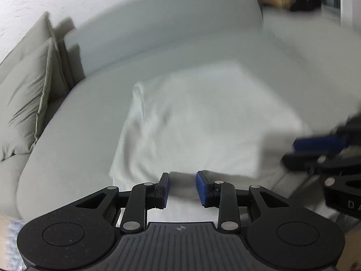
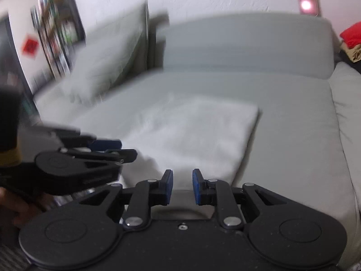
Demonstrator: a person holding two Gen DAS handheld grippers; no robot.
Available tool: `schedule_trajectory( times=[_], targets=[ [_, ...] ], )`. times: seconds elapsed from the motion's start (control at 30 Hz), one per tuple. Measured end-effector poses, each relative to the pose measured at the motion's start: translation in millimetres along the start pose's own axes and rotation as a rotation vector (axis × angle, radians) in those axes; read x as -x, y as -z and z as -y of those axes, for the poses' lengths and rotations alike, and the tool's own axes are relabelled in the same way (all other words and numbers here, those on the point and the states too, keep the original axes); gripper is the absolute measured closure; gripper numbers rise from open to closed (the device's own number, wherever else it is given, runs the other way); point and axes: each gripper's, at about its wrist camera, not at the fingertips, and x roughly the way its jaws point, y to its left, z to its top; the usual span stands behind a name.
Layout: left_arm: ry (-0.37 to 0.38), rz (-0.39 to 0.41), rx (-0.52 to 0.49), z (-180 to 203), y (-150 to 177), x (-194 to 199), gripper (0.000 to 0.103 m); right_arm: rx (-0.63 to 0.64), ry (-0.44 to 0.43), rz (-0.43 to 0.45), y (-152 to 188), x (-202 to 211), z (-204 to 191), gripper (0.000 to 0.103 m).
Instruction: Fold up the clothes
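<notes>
Jaws of left gripper [image 1: 182, 188] and right gripper [image 2: 182, 186] parted, empty, 1 folded white cloth [image 2: 198, 133]

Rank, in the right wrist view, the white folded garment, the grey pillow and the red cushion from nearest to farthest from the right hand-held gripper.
From the right hand-held gripper:
1. White folded garment, just ahead on the sofa seat.
2. Grey pillow, back left against the wall.
3. Red cushion, far right edge, beyond the sofa.

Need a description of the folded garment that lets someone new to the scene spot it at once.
Start at the pale grey-green sofa against the white wall. On its seat, near the front edge and just ahead of both grippers, lies the white folded cloth, a flat, roughly rectangular slab. It is whiter than the upholstery and lies flat, unlike the grey-green cushions leaning at the left end.
</notes>
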Motion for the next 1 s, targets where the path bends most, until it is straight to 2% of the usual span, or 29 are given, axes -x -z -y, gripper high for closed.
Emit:
schedule_trajectory(
  times=[0.03,0.1,0.13,0.17,0.2,0.27,0.3,0.33,0.4,0.47,0.5,0.6,0.67,0.73,0.83,1.0],
  targets=[
    [-0.001,-0.007,-0.033,3,1,3,0.077,0.017,0.017,-0.029,1,-5,-3,0.088],
    [0.045,-0.053,-0.046,-2,8,10,0.083,0.029,0.018,-0.059,1,3,-6,0.089],
    [0.061,-0.058,-0.021,-10,10,11,0.082,0.030,0.007,-0.083,1,8,-5,0.088],
    [0.077,-0.061,0.006,-18,13,13,0.074,0.013,-0.027,-0.099,2,12,-2,0.085],
    [0.092,-0.065,0.034,-27,15,15,0.074,-0.030,-0.070,-0.097,2,16,7,0.078],
    [0.134,0.066,0.146,-53,17,32,0.070,-0.115,-0.157,-0.092,2,23,24,0.072],
    [0.154,0.135,0.206,-66,18,40,0.061,-0.156,-0.194,-0.077,1,27,33,0.070],
    [0.174,0.205,0.267,-80,20,48,0.057,-0.195,-0.217,-0.029,-2,30,40,0.067],
    [0.133,0.236,0.372,-101,18,46,0.053,-0.284,-0.249,0.058,-9,35,57,0.050],
    [0.124,0.178,0.511,-128,11,25,0.049,-0.389,-0.237,0.108,-12,28,74,0.037],
    [0.133,0.139,0.587,-141,8,13,0.049,-0.441,-0.225,0.124,-14,24,82,0.035],
    [0.214,0.054,0.726,-169,4,-10,0.049,-0.578,-0.165,0.103,-18,2,102,0.035],
    [0.258,0.017,0.760,-176,0,-22,0.047,-0.646,-0.156,0.093,-18,-10,110,0.036],
    [0.303,-0.012,0.799,-178,0,-30,0.041,-0.680,-0.172,0.081,-16,-18,114,0.038],
    [0.390,-0.055,0.868,-183,7,-44,0.041,-0.674,-0.203,0.038,-16,-28,116,0.047],
    [0.502,-0.090,0.902,-192,7,-62,0.039,-0.654,-0.232,0.007,-21,-33,114,0.049]
  ],
)
